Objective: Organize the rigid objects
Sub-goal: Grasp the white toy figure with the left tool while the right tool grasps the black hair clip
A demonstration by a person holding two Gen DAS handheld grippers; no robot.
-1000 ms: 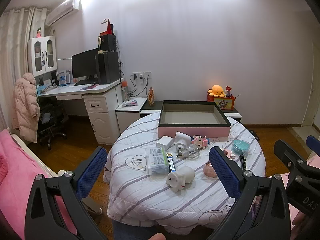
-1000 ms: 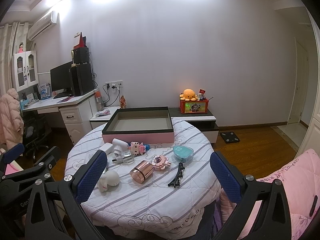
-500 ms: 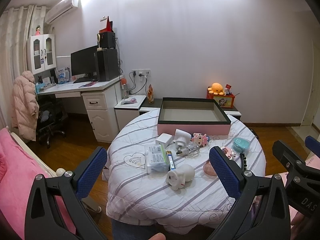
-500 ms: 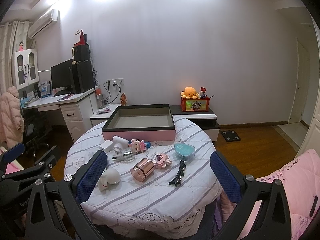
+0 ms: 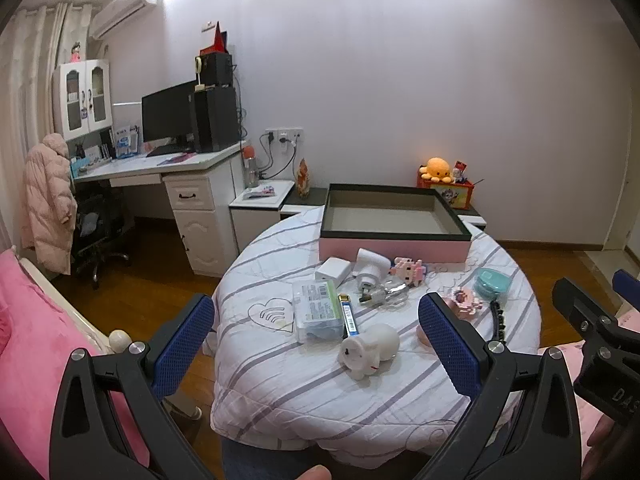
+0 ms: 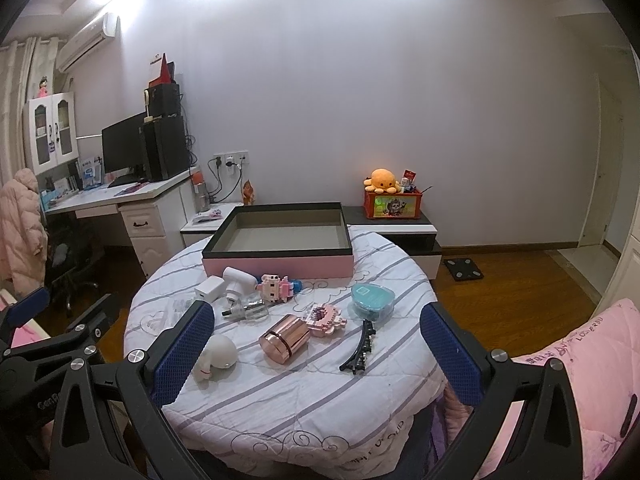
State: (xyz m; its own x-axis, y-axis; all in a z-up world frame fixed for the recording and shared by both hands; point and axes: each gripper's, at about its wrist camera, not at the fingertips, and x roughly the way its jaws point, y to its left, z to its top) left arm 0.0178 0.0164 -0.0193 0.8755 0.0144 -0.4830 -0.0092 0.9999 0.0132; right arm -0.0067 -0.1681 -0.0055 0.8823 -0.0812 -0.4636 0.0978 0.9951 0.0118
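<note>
A round table with a striped cloth (image 5: 280,384) (image 6: 280,404) carries an empty pink box with a black rim (image 5: 394,236) (image 6: 280,258) at its far side. In front of the box lie a white animal figure (image 5: 368,350) (image 6: 214,356), a clear plastic case (image 5: 318,312), a white charger (image 5: 331,271) (image 6: 209,290), a rose-gold cylinder (image 6: 285,338), a teal case (image 6: 372,299) (image 5: 490,282), a black hair clip (image 6: 360,350) and pink block toys (image 6: 323,319) (image 5: 408,269). My left gripper (image 5: 318,346) and right gripper (image 6: 312,354) both hang open, short of the table, holding nothing.
A white desk (image 5: 160,168) with a monitor stands at the left, with a chair and pink coat (image 5: 48,204) beside it. A low cabinet with an orange plush (image 6: 382,180) sits behind the table. Pink bedding (image 6: 580,360) (image 5: 28,340) flanks both sides.
Both views have shifted slightly, with the table sitting a little closer and lower in the frame. Nothing on the table has moved, and both grippers stay open.
</note>
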